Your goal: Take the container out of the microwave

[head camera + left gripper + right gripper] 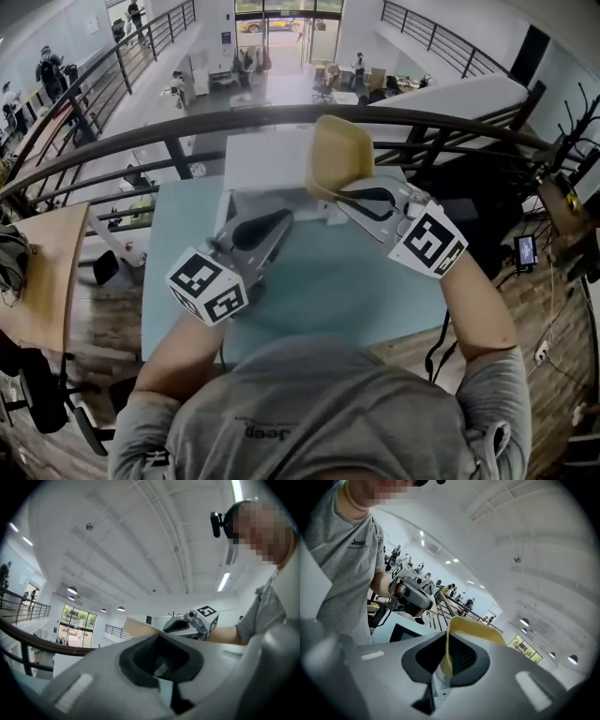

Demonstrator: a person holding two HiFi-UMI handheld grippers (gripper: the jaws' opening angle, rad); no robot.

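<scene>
- jaws, right gripper (447,637): clamped on the thin side wall of the yellow container (477,631). the wall stands edge-on between the dark pads (465,657), and the rest of the container spreads up and to the right past the tips.
- jaws, left gripper (159,636): together, with nothing between them. only the light counter surface shows through the slit lower down.
- container, head view (339,156): held in the air at the tips of the right gripper (347,194), tilted, with its hollow side facing the camera. it is outside the microwave, over that unit's upper right corner, and does not touch the counter.
- container, left gripper view (138,627): a tan edge showing just above the left jaws, beside the right gripper (191,623).
- microwave (266,161): a white box at the far edge of the counter, just beyond both grippers. the views do not show how its door stands.
- left gripper, head view (284,219): low and to the left of the container, apart from it, pointing toward the microwave front.
- counter (328,281): pale blue-green, lying under both grippers.
- marker cubes: one on the left gripper (207,286) and one on the right (428,240), both toward the person.
- railing (281,117): a dark curved bar behind the microwave.
</scene>
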